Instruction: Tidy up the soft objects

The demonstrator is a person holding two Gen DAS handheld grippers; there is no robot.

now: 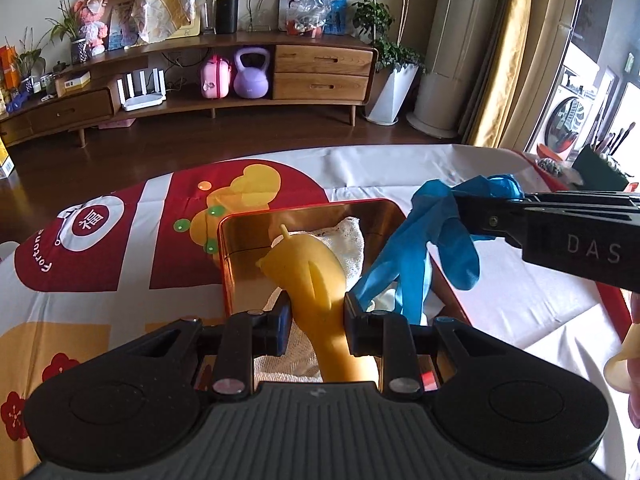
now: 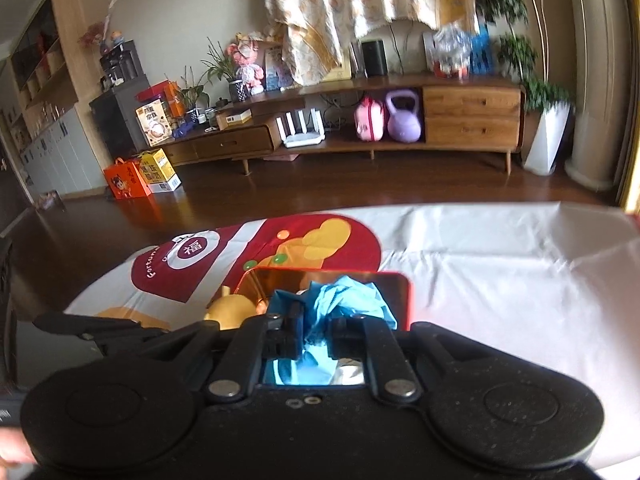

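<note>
L gripper (image 1: 316, 320) is clamping a yellow rubber glove (image 1: 310, 276) btwn its pads, glove sticking up and fwd over the red tin box (image 1: 236, 264). Box is sitting on the table w/ a printed cloth (image 1: 112, 256), gold mirror-like inside walls. White towel (image 1: 348, 236) is lying inside the box, under and behind the yellow glove.

R gripper (image 1: 460, 216) is coming in from 3 o'clock in the L wrist view, holding a blue glove (image 1: 416, 248) that is dangling over the box's right rim, fingers hanging down toward the towel. In the R wrist view the R gripper (image 2: 314, 338) is pinching the crumpled blue glove (image 2: 340, 300) w/ jaws nearly together; glove is filling the gap and blocking most of the box interior (image 2: 404, 296). Yellow glove (image 2: 232, 310) is showing at 9 o'clock of the blue one, next to L gripper's arm (image 2: 100, 332).

Around: wooden TV cabinet (image 1: 320, 72) at 12 o'clock across the dark floor, purple kettlebell (image 1: 251, 74) and pink case (image 1: 216, 78) on its shelf, white router (image 1: 142, 90) at 11 o'clock. Potted plant in white planter (image 1: 394, 92) at 1 o'clock, yellow curtain (image 1: 508, 52) at 2 o'clock. Dark container w/ brushes (image 1: 600, 164) on table edge at 3 o'clock. Orange and yellow cartons (image 2: 140, 178) on the floor at 10 o'clock in the R wrist view.
</note>
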